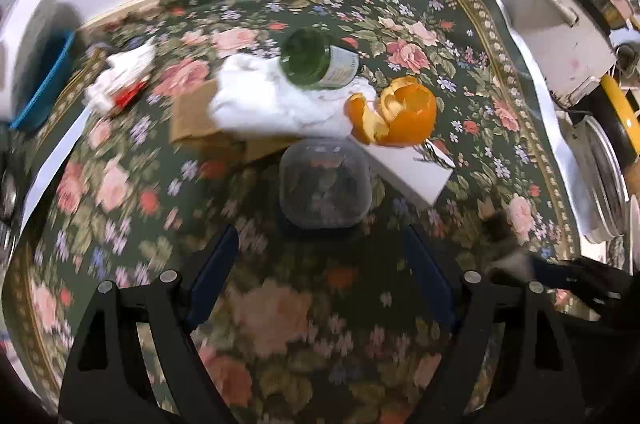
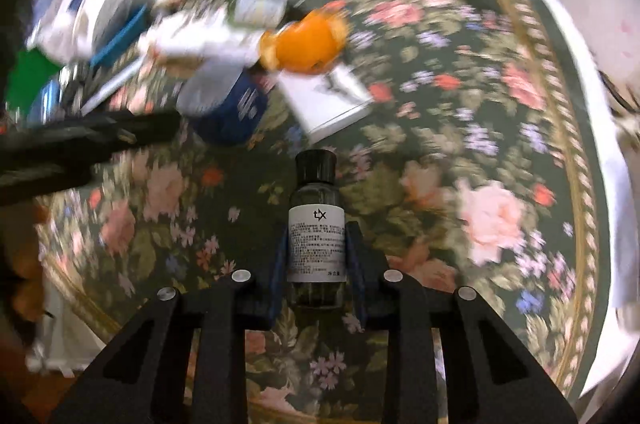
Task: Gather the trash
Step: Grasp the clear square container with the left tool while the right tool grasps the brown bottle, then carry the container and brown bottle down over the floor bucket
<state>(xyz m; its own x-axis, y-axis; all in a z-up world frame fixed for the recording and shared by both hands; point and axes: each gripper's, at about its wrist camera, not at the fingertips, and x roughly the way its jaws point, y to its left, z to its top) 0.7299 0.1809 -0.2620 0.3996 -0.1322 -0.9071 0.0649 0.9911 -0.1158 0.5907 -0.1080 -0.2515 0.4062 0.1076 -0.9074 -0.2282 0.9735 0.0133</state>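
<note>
The floral tablecloth (image 1: 460, 36) is covering the whole table, dark green with pink roses and a gold border, and motion blur is smearing much of it in both views, worst along the near and left parts. Clutter past the right edge is lying cut off by the lens rim and is too blurred to name. A crumpled white cloth (image 1: 260, 100) is lying near the middle toward the far edge, draped over a flat brown cardboard piece (image 1: 192, 120) whose far part it is hiding. A green glass bottle (image 1: 316, 60) is lying on its side on the cloth, its round base facing the left camera and its neck hidden. Just right of it, curled orange peel (image 1: 396, 112) is resting partly on a flat white box (image 1: 412, 172). A clear domed plastic container (image 1: 324, 184) is standing just in front of the cloth, its contents hard to make out. More crumpled white paper with something red (image 1: 120, 80) is sitting toward the left edge. The left gripper (image 1: 324, 264) is hovering with its blue-padded fingers spread wide, touching nothing. The right gripper (image 2: 316, 248) is pinching a small dark glass bottle (image 2: 316, 224) with a black cap and white printed label, held lengthwise above the cloth near the middle; its lower end is sitting hidden between the fingers.
</note>
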